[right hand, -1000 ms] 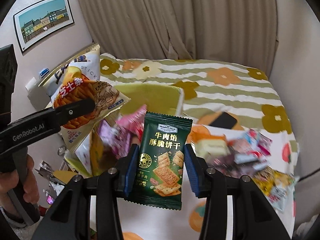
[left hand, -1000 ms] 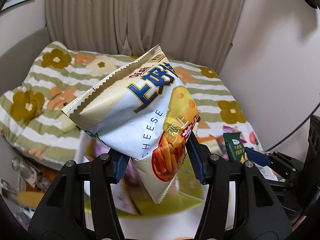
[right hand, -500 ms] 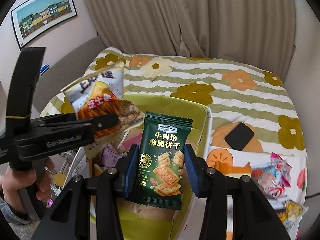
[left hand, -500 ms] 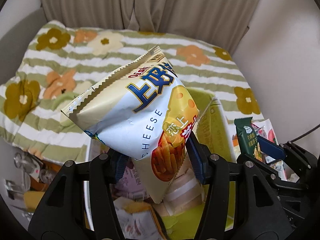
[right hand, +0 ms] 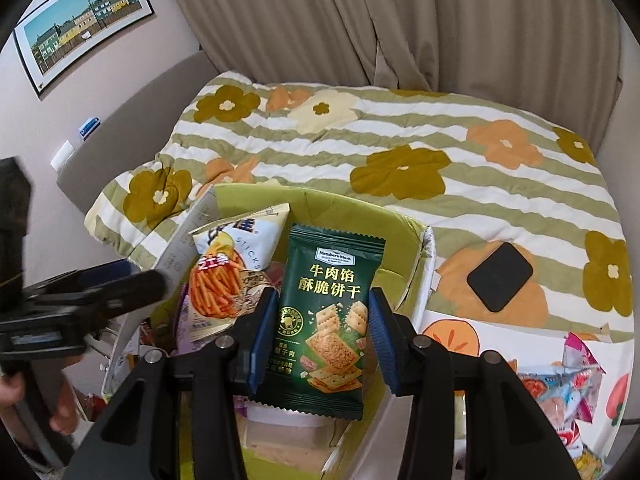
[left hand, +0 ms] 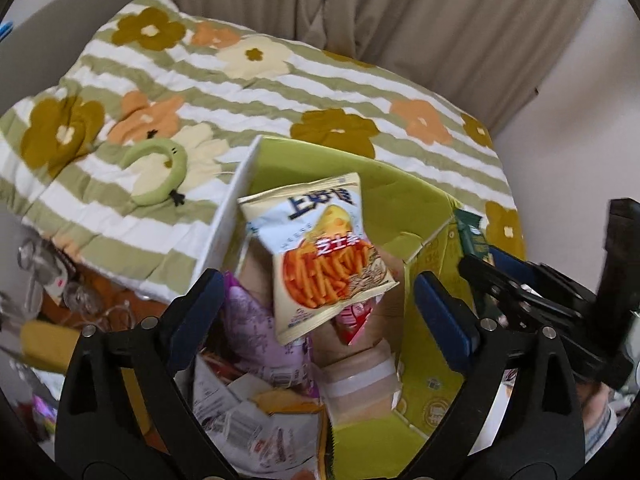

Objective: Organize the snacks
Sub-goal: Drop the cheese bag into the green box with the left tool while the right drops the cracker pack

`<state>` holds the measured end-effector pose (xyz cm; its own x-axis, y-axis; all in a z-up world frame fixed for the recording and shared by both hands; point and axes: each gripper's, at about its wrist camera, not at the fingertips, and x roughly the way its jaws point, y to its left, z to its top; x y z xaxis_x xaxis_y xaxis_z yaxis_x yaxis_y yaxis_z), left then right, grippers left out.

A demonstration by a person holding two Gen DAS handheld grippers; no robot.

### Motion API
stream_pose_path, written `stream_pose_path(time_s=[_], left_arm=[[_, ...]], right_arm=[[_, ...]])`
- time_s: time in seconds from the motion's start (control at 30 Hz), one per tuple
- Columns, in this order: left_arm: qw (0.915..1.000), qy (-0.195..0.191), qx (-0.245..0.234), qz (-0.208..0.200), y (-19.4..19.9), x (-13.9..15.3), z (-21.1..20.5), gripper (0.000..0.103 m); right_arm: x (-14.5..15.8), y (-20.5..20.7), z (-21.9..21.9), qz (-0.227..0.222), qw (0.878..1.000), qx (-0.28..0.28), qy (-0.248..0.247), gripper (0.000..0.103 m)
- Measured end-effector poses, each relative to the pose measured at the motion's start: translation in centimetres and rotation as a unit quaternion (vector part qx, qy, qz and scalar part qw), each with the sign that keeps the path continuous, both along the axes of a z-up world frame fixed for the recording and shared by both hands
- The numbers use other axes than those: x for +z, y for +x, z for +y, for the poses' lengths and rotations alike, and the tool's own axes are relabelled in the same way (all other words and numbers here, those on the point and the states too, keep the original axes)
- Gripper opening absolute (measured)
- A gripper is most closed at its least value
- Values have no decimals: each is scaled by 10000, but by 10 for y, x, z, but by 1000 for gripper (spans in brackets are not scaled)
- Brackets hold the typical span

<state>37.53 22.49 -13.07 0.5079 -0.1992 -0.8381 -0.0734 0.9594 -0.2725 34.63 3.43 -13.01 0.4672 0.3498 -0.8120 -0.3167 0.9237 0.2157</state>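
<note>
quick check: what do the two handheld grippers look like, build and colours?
Both match: left gripper and right gripper have matte black plastic arms in a forked frame, silver screw heads at the pivots, and ribbed blue pads lining the jaws. No cables are visible. A grey sleeve cuff shows at the frame edge.

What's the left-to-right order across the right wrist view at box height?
Left gripper → cheese sticks bag → green cracker packet, clamped in the right gripper → green box's right wall → black square pad → loose snack packets.
</note>
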Motion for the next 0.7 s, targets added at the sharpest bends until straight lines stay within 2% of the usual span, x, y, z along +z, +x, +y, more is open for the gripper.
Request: stream_pose_path(time_s=[0.13,0.23,0.3,0.33,0.37,0.4,0.5,0.7], left_arm=[[9998,188,107,6,-2,-5,4,95],[9998,148,146,41,-3,-8,4,95],[9997,151,162,36,-6,-9,5,95],[9997,165,171,20,-8,-9,5,95],[9997,193,181,6,-10,-8,6,95],[9996,222,190,-3,-11,-8,6,95],[9994,275,209,-42,-19,-7,5,95],[9997,242,98,-40,-36,-6,2,95]], right_arm=[[-10,15,6,119,9999,42,8,42],[-14,25,7,207,9997,27,96,42],[-15,28,6,194,9997,-22,145,46],[-14,28,5,133,9997,-41,190,61],[-12,27,3,71,9996,-26,261,89],[-10,24,2,11,9995,-17,300,101],[-4,11,-1,-245,9991,4,347,103],[5,-12,2,-336,9992,16,199,103]])
